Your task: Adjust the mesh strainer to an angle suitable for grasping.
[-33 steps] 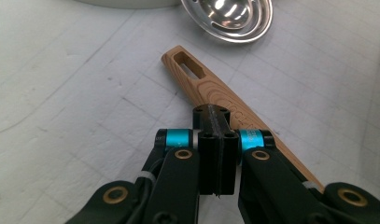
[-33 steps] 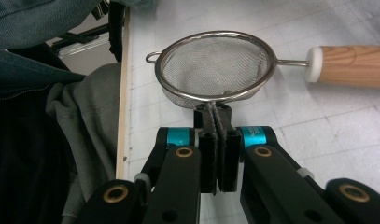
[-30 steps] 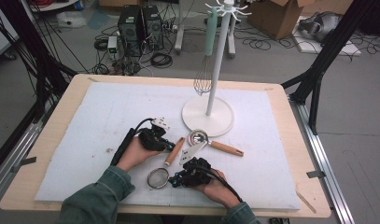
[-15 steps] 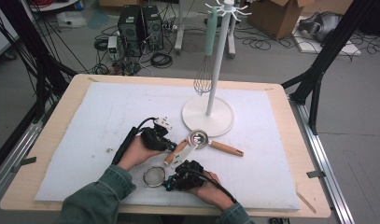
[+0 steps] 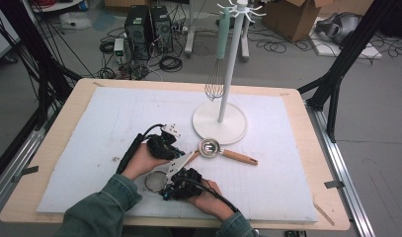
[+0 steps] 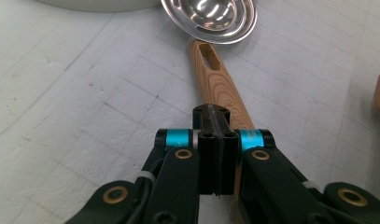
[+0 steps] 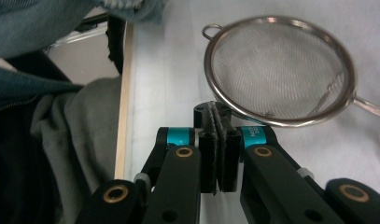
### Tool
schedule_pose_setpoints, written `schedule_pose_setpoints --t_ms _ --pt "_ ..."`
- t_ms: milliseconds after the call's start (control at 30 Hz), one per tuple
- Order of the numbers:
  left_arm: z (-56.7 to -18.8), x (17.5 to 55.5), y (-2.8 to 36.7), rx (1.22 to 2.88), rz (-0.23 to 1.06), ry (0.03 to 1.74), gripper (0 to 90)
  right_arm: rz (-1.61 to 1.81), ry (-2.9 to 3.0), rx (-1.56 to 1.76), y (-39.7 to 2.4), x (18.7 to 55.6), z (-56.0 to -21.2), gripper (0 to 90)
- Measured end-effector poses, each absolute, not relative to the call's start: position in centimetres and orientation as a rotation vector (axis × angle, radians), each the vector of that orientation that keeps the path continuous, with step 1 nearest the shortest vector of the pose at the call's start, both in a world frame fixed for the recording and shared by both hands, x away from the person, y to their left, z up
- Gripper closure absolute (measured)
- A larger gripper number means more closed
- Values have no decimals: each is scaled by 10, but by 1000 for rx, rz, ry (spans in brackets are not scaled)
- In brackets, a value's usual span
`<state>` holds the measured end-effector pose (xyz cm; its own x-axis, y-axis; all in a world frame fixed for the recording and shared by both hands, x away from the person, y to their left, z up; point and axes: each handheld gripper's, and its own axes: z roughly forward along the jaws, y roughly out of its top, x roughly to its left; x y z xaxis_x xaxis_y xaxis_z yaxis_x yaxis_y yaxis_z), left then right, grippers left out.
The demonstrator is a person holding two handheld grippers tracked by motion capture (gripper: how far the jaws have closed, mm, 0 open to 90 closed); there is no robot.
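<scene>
High view: both grippers low on the near worktop [image 5: 114, 103], beside strainer [image 5: 154, 180] and steel ladle [image 5: 209, 147]. Left gripper view: jaws pressed shut, empty, over the ladle's wooden handle [image 6: 220, 79]. Right gripper view: jaws shut, empty, at the strainer rim [image 7: 276, 122]. Grasp pending; needs jaws opened first.

A lab or test room, not a kitchen. The table [image 5: 65, 128] sits inside a black strut frame [image 5: 344, 59] on bare grey floor. Beyond it: two computer towers [image 5: 148, 27], loose cables [image 5: 171, 63], cardboard boxes [image 5: 292, 14]. A white mat [image 5: 114, 123] covers the tabletop, with a utensil stand [image 5: 220, 123] on it.
</scene>
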<state>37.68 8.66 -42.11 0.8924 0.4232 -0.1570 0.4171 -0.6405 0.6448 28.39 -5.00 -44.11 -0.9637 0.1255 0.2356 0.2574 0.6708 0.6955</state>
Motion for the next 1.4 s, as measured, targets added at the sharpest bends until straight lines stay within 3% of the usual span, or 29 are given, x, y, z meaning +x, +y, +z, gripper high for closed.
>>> schedule_pose_setpoints --t_ms 733,1400 --pt "-416 374 96 2342 28 597 895 -1166 -2729 -310 -27 289 -442 891" --pt "-406 366 103 2288 63 582 805 -1349 -2661 -469 -107 295 -423 667"
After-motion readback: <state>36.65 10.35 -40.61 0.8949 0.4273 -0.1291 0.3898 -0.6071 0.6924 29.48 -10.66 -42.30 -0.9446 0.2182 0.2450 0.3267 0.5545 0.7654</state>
